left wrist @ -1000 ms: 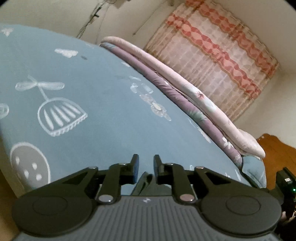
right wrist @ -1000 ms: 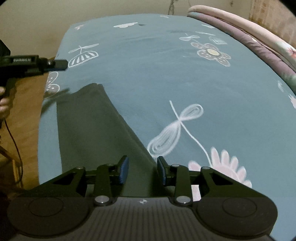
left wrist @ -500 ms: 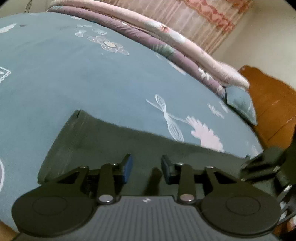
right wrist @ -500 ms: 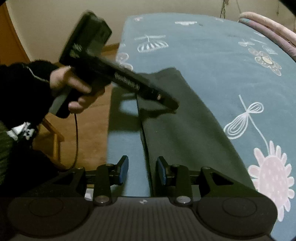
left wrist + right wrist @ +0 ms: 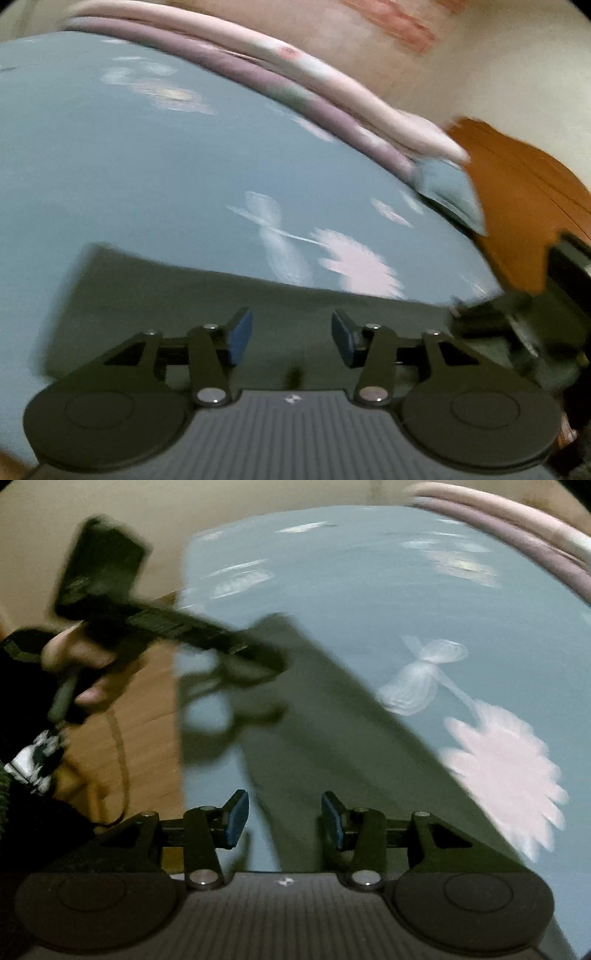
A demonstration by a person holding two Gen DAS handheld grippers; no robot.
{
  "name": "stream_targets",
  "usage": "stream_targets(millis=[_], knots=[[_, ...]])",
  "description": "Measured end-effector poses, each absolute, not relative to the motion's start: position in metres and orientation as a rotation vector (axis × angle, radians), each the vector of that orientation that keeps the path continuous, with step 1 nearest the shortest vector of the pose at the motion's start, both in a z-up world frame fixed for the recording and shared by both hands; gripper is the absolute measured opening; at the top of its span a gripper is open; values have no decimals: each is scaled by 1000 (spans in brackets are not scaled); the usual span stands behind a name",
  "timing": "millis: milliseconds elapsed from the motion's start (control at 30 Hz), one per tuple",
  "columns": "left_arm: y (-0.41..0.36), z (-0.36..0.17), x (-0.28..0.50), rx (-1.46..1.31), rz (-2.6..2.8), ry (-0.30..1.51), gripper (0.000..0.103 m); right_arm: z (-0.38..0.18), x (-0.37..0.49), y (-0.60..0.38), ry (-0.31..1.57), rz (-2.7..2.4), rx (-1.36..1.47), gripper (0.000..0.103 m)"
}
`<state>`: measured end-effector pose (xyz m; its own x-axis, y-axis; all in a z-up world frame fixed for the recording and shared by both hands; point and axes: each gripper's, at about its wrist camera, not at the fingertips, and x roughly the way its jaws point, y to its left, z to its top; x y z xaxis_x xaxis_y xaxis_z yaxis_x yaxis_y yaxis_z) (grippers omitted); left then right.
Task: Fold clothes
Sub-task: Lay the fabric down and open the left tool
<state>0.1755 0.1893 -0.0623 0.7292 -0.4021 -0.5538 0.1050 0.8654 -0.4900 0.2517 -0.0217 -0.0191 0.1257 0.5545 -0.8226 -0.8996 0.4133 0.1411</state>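
Both claws apart over the dark garment on the bed, nothing grabbed.

We've got the dark green garment (image 5: 332,746) lying as a long flat strip along the bed's (image 5: 110,166) near edge, probably so we can reach each end. Left claw (image 5: 291,334) and right claw (image 5: 282,814) have just been opening, cloth below but not pinched. Everything's smeared, so we can't make out seams, and the garment's near end is cut off behind the claws.
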Motion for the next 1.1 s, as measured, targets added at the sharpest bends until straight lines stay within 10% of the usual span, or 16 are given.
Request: stream_targets(millis=[300, 567, 833, 1100], knots=[[111, -81, 194, 35, -383, 763, 63, -36, 262, -125, 1013, 704, -325, 61], [152, -63, 210, -234, -332, 833, 63, -55, 251, -172, 1012, 611, -143, 71], [82, -66, 242, -167, -458, 854, 71, -65, 241, -160, 962, 656, -165, 102], [100, -72, 263, -232, -260, 860, 70, -65, 239, -167, 938, 675, -124, 103]])
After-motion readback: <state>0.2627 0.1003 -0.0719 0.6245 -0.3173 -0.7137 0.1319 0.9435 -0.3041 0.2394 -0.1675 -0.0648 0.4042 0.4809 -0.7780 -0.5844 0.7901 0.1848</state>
